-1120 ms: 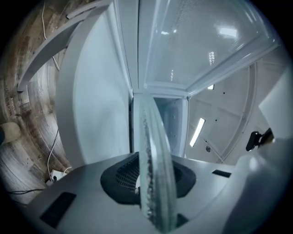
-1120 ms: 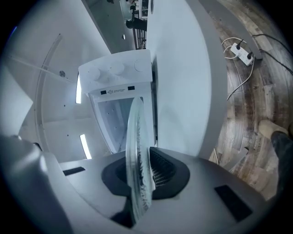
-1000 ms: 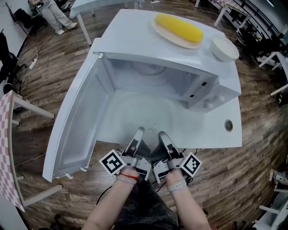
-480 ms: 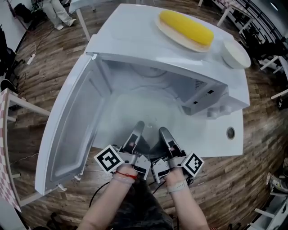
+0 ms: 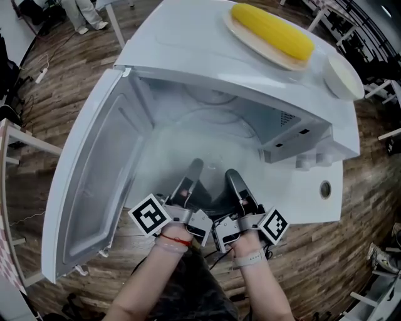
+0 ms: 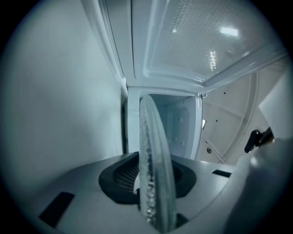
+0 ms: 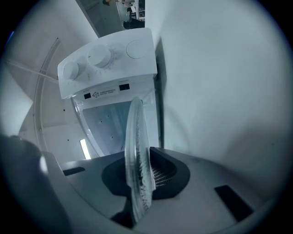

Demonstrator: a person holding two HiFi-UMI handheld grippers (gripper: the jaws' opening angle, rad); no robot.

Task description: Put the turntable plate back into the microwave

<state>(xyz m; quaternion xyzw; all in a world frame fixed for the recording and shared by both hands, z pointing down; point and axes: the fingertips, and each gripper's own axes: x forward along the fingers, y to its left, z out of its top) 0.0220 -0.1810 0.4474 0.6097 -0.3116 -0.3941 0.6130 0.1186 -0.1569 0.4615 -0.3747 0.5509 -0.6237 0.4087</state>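
Moved nearer the microwave (image 5: 207, 56), left tool (image 5: 193, 170) and right tool (image 5: 233, 178), both level, clamp the turntable plate (image 6: 155, 173).

Open-plan lab or office-like workroom, brown wood-plank floor (image 5: 75, 69), white desk with a round cable hole (image 5: 310, 204) near right, more white-legged tables (image 5: 391, 132) far right, power strip and loose cables (image 5: 41, 74) far left, standing person's legs (image 5: 76, 15) beyond
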